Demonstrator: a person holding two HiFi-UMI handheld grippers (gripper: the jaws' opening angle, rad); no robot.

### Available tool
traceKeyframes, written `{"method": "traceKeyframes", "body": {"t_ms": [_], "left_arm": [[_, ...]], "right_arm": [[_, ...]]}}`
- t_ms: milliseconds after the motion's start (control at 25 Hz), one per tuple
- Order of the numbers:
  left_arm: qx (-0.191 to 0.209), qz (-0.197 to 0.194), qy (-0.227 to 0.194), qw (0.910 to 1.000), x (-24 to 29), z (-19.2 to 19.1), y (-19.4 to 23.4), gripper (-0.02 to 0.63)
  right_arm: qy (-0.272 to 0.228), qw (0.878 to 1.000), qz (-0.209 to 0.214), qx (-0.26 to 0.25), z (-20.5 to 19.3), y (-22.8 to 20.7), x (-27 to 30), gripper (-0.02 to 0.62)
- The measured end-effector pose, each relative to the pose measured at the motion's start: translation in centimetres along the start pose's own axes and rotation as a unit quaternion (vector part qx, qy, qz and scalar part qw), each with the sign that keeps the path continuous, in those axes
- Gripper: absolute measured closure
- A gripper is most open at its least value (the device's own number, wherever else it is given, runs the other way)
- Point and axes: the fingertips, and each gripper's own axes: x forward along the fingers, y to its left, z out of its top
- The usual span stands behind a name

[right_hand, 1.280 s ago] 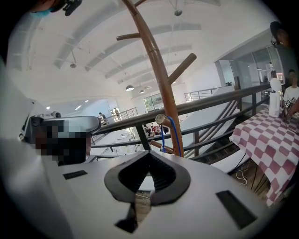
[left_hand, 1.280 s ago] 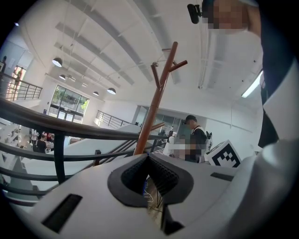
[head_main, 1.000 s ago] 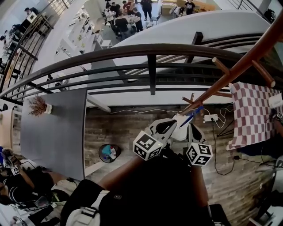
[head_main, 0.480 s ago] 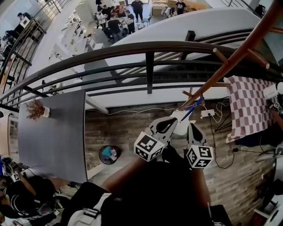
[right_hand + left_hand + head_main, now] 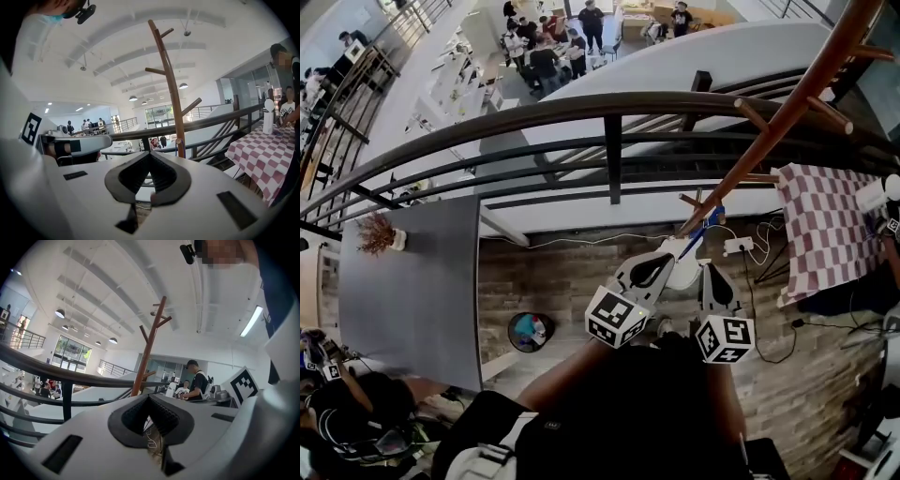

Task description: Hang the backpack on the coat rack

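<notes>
The brown wooden coat rack [image 5: 778,122] slants from the top right of the head view down to its foot by the railing; its pegs are bare. It also rises ahead in the left gripper view as the coat rack [image 5: 149,343] and in the right gripper view as the coat rack [image 5: 171,93]. My left gripper [image 5: 675,249] and right gripper [image 5: 706,269] sit side by side near its foot. Both are shut, with nothing seen between the pads [image 5: 159,416] [image 5: 161,176]. A black fabric mass [image 5: 628,412], possibly the backpack, fills the bottom of the head view; how it is held is hidden.
A dark curved railing [image 5: 609,103] runs behind the rack above a lower floor with people. A grey table [image 5: 412,281] with a dried plant [image 5: 380,230] is at left, a checked tablecloth [image 5: 825,234] at right. A bin [image 5: 530,328] and power strip [image 5: 739,247] are on the floor.
Both marker cubes have slid slightly lower in the head view and the rack has shifted up and left. Both grippers stay shut and close together.
</notes>
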Motion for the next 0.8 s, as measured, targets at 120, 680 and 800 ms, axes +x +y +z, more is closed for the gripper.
{"method": "traceKeyframes", "body": {"t_ms": [120,680,800], "left_arm": [[0.005,0.016,-0.004,0.9998,1.0,0.3,-0.4,0.598],[0.011,0.085,-0.024,0.996,4.4,-0.1,-2.2,0.598],[0.013,0.091,-0.018,0.9956,4.7,-0.3,-2.2,0.598]], "right_arm": [[-0.009,1.0,0.01,-0.002,0.7,-1.3,0.0,0.581],[-0.037,0.997,0.06,-0.018,3.1,-5.1,-0.8,0.581],[-0.032,0.996,0.077,-0.02,3.1,-5.1,-0.8,0.583]]}}
